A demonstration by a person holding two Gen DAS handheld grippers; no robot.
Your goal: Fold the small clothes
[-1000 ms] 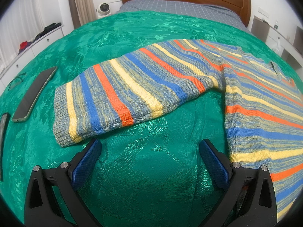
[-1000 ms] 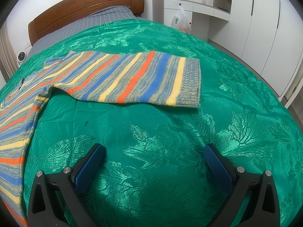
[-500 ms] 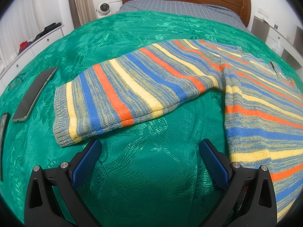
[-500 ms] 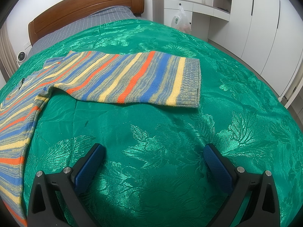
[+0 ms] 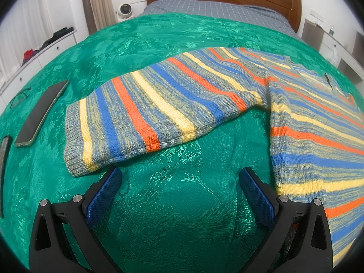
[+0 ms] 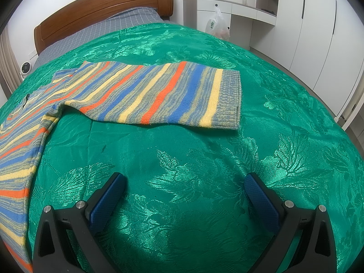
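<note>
Lying flat on the green bedspread (image 5: pixel 173 34), one striped sweater (image 5: pixel 173 104) is spread face up with both sleeves stretched outward, a layout that looks made for folding each sleeve inward first. Left tongs (image 5: pixel 179 182) gape wide and hold nothing, hovering just near of the left sleeve's cuff (image 5: pixel 75 136), the left pad (image 5: pixel 103 195) almost under the cuff's near corner. Right tongs (image 6: pixel 185 188) likewise spread wide and empty, over bare bedspread, near of the right sleeve (image 6: pixel 159 95) but apart from it. Judgement: each is posed to take its own sleeve; no fold made yet.

Count: one sweater, two sleeves, two tongs. One phone (image 5: pixel 41 113) lies on the far left of the bed, a second dark flat object (image 5: pixel 4 152) at the picture edge, not identifiable.
</note>
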